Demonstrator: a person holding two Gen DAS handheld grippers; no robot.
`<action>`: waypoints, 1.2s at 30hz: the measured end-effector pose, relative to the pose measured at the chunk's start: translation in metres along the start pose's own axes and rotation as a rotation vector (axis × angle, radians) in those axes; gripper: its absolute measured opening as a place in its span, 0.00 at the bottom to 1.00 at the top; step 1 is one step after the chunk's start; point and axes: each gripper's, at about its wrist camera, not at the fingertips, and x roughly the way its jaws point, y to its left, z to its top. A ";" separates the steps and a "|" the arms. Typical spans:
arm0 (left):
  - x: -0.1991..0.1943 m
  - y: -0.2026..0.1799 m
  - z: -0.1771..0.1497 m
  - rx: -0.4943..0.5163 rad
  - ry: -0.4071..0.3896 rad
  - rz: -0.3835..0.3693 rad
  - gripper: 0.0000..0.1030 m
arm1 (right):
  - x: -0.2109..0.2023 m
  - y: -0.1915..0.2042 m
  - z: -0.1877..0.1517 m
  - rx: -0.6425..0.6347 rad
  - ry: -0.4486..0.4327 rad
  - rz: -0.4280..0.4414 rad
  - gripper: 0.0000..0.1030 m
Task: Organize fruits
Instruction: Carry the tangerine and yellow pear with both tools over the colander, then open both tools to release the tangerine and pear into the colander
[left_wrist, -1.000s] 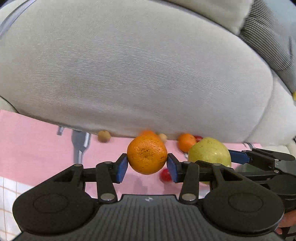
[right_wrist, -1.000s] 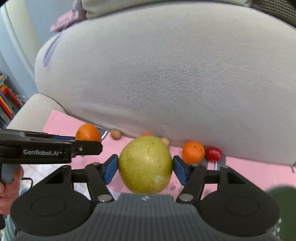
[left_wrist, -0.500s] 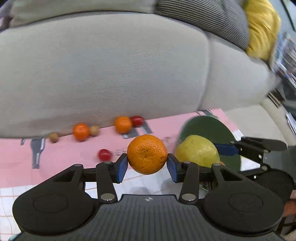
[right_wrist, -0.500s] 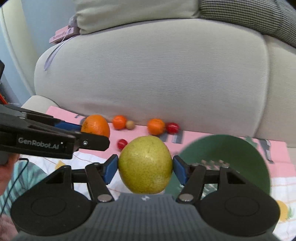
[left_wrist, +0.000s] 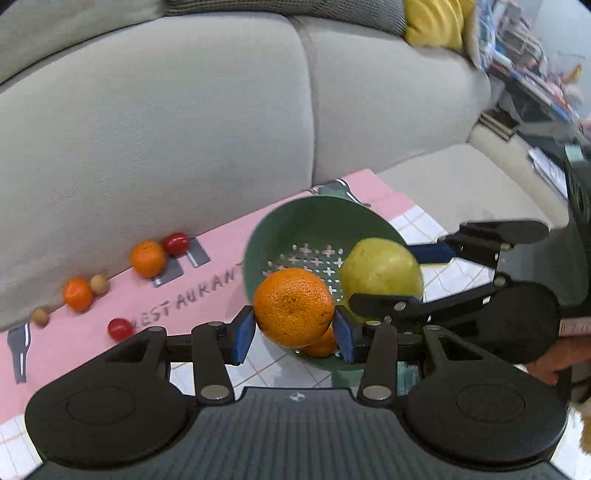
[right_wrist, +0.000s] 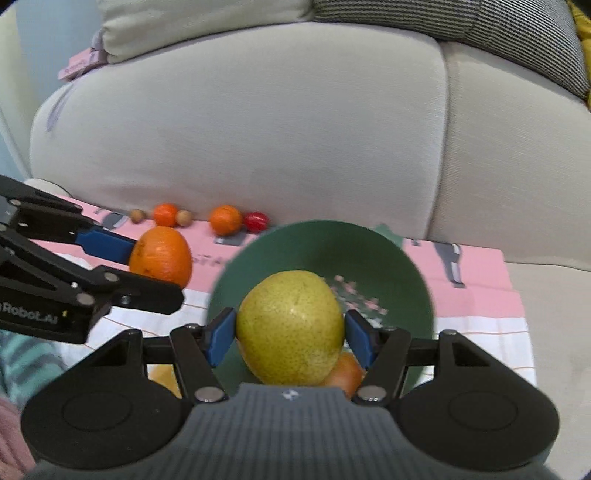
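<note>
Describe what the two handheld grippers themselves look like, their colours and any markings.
Both the left gripper and the right gripper are matte black, with jointed linkage arms, silver pivot pins, blue pads and a ribbed grey body. White lettering reading "Robot.AI" marks the left one's side.

I see a round, dimpled orange mandarin (left_wrist: 293, 306) pinched between my left blue pads, hanging over the near rim of a deep green plastic colander (left_wrist: 317, 221) with cross-shaped holes. A speckled yellow-green pear (right_wrist: 290, 326) sits clamped between my right pads above the bowl. Another orange fruit (right_wrist: 345, 373) lies inside. Two small mandarins (left_wrist: 147, 258), two red cherry tomatoes (left_wrist: 176, 243) and small brown nuts (left_wrist: 99, 283) line the pink cloth's far edge.
</note>
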 end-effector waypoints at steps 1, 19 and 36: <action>0.004 -0.004 0.001 0.017 0.007 0.004 0.50 | 0.002 -0.003 -0.001 -0.013 0.007 -0.014 0.60; 0.074 -0.030 0.011 0.220 0.154 0.060 0.50 | 0.065 -0.015 0.004 -0.390 0.108 -0.111 0.60; 0.111 -0.018 0.011 0.232 0.224 0.057 0.50 | 0.107 -0.019 0.004 -0.487 0.204 -0.071 0.60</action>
